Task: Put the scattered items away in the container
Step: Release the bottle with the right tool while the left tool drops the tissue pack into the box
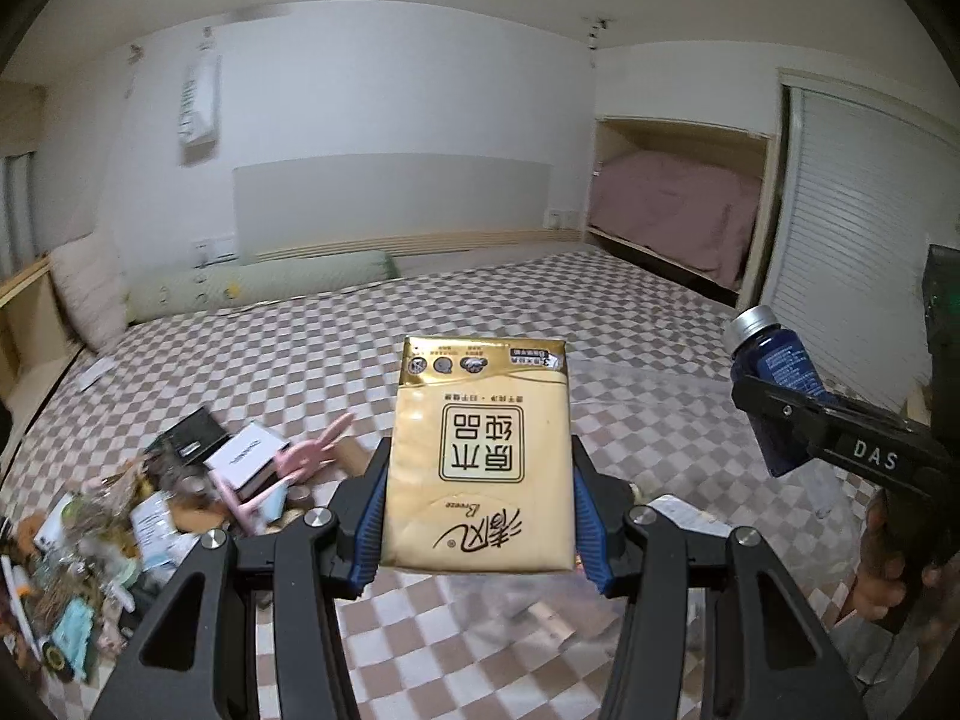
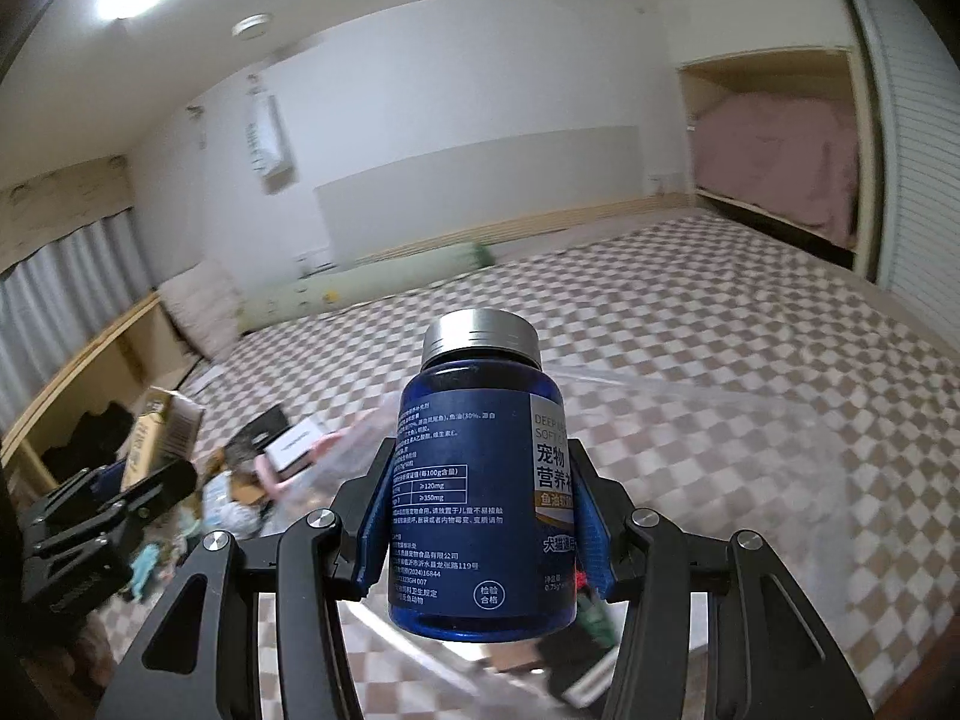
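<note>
A green bolster (image 1: 264, 285) lies beside a pink pillow (image 1: 87, 294).

Bare checkered bedspread (image 1: 480, 312) ahead and right; cluttered heap of items (image 1: 150, 510) at left.

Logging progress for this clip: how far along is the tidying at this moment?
Midway at best. In hand: the left gripper holds a gold tissue pack; the right gripper holds a blue supplement bottle, both lifted above the bed. Left: a pile of scattered items remains on the checkered bedspread.
</note>
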The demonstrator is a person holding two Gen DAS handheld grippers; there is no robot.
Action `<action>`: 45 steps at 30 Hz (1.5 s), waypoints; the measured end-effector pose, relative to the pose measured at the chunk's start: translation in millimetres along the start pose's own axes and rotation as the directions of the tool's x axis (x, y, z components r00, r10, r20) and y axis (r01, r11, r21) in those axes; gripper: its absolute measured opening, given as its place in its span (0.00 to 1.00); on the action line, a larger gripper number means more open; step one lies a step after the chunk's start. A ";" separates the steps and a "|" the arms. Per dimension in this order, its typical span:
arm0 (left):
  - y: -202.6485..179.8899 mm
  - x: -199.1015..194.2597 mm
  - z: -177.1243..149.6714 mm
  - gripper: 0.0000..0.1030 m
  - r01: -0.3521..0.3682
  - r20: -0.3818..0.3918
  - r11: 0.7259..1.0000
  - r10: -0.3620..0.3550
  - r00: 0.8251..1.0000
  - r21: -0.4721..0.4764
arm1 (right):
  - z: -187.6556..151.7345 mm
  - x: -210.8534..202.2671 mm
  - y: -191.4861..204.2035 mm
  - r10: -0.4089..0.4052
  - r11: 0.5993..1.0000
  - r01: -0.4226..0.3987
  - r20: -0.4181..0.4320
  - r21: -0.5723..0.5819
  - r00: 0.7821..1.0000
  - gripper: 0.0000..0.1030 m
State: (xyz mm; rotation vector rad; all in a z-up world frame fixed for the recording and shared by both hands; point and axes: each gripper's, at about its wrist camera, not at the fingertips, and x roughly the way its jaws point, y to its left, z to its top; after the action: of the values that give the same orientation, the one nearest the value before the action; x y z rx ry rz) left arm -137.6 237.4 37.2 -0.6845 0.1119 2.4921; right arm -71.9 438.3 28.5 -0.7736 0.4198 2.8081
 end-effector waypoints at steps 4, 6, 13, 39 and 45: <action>-22.3 25.5 3.0 0.50 0.042 -0.038 0.999 -0.042 0.998 0.015 | 0.1 5.7 -30.7 -0.022 0.998 0.024 -0.036 0.050 0.999 0.51; -32.1 38.8 3.1 0.50 0.054 -0.062 0.998 -0.053 0.997 0.024 | -5.0 13.1 -44.2 -0.027 0.996 0.033 -0.078 0.080 0.997 0.51; -55.0 75.7 -4.9 0.50 0.086 -0.134 0.996 -0.080 0.988 0.039 | -29.7 36.9 -70.0 -0.034 0.988 0.066 -0.228 0.137 0.973 0.51; -111.7 119.0 -27.4 0.50 0.154 -0.264 0.984 -0.124 0.956 0.095 | -43.4 56.5 -80.2 -0.112 0.982 0.160 -0.363 0.104 0.925 0.50; -110.5 121.0 -25.8 0.50 0.139 -0.298 0.983 -0.098 0.949 0.119 | -40.2 52.7 -77.0 -0.154 0.979 0.190 -0.345 0.073 0.926 0.51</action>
State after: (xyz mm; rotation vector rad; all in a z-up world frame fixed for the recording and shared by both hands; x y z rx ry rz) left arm -154.8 384.2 -38.1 -0.9656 0.3396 2.2302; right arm -77.3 503.8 -49.0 -1.2112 0.5205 2.4702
